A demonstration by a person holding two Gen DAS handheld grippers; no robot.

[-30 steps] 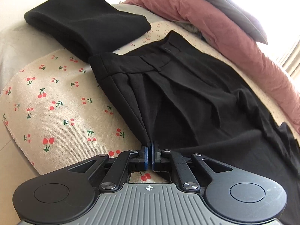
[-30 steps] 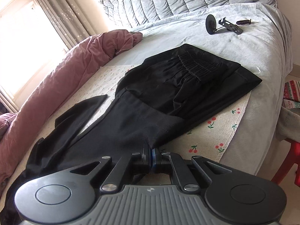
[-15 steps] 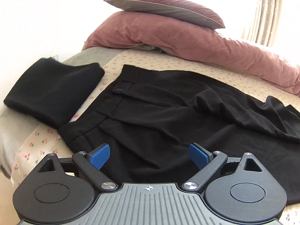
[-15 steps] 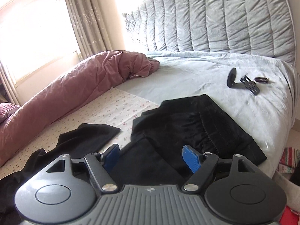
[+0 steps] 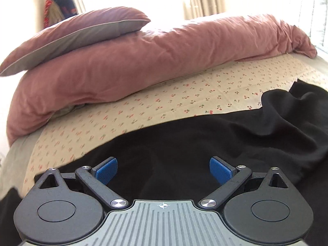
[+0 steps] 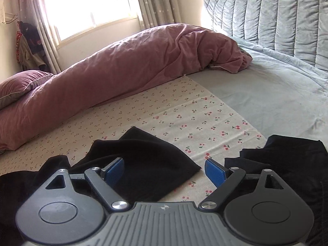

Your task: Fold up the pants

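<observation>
The black pants (image 5: pixel 184 143) lie spread across a cherry-print cloth (image 5: pixel 164 102) on the bed. My left gripper (image 5: pixel 163 171) is open and empty, hovering just above the black fabric. In the right wrist view a pant leg end (image 6: pixel 147 164) lies crumpled under my right gripper (image 6: pixel 164 172), which is open and empty. More black fabric (image 6: pixel 287 164) lies at the right in that view.
A rolled pink duvet (image 5: pixel 164 61) runs along the far side of the bed, with a pink pillow (image 5: pixel 78 34) on its left end. The grey sheet (image 6: pixel 276 94) and quilted grey headboard (image 6: pixel 276 16) are at the right. A window (image 6: pixel 88 6) is behind.
Both grippers were shut on the near edge of the pants one second ago. They let go, opened and swung up to face the duvet and window.
</observation>
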